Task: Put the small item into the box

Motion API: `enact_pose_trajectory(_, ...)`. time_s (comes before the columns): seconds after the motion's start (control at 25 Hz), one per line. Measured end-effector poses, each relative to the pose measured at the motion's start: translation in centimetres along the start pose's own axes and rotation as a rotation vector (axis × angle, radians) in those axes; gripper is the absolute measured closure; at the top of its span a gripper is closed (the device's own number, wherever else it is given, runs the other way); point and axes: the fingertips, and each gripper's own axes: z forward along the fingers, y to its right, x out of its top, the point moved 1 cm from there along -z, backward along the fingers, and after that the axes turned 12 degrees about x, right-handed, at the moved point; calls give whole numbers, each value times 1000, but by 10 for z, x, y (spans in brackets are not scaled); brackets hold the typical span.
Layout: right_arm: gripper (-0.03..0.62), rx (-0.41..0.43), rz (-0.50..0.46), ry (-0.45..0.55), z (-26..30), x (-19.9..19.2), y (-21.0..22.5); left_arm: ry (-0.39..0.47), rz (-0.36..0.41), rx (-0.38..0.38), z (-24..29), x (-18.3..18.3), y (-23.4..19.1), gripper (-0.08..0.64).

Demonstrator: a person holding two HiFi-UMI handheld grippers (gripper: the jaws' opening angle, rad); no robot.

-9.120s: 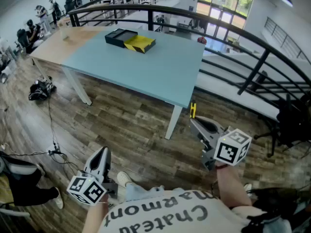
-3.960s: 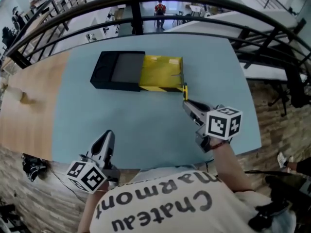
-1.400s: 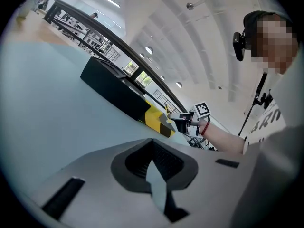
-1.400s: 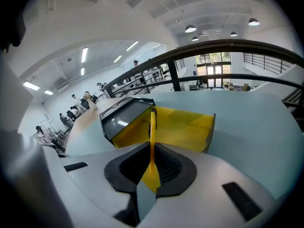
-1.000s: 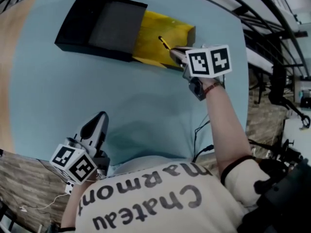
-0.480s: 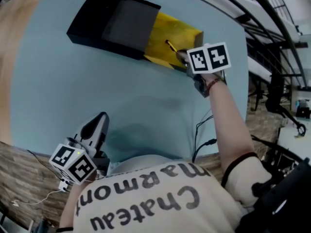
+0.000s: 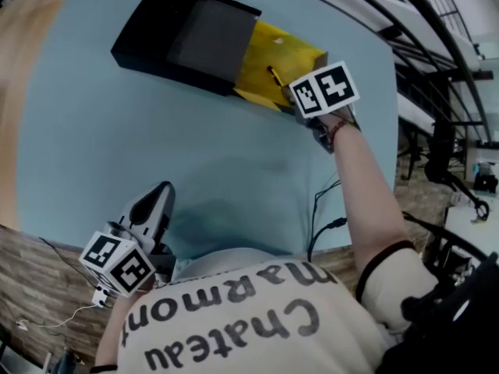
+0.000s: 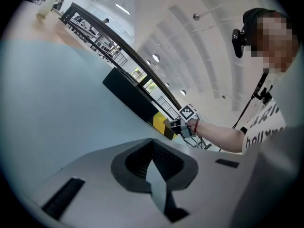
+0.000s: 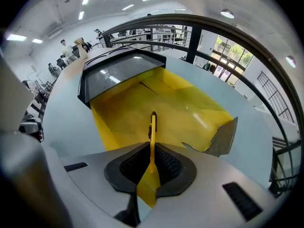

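Railings curve round beyond the far edge of a pale blue table [image 7: 156, 154], which turns to bare wood along its left edge. Near the table's far right corner lies the box [image 7: 187, 33], a black sleeve with its yellow tray [image 9: 142, 103] slid out toward the right edge, so the inside stands open. One corner of the tray ends in a bent grey flap [image 9: 223, 137].

The right gripper [image 9: 151, 167] reaches over the near rim of that tray, its jaws pinched on the small item [image 9: 152, 137], a thin yellow strip with a dark tip that sticks out forward over the yellow floor. In the head view the strip [image 7: 273, 75] shows just past the marker cube, above the tray. Whether it touches the floor cannot be told. The left gripper [image 7: 160, 197] hangs well apart at the near edge of the table, jaws pressed together with nothing between them, pointing across toward the box.

By my reading the carrying part is done: the item has reached the open tray and lines up with its inside. What is left is the release, letting it drop or setting it down so it lies wholly within the tray walls. It is not yet in the box on its own.
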Motion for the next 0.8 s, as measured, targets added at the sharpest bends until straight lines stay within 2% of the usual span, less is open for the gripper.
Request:
enact_pose_trajectory(0.24, 541, -21, -29, -51, 4, -3, -1, 0, -10, 7, -1, -3, -1, 557)
enact_pose_trajectory(0.8, 540, -22, -27, -65, 5, -4, 0, 18, -24, 26, -6, -6, -5, 557)
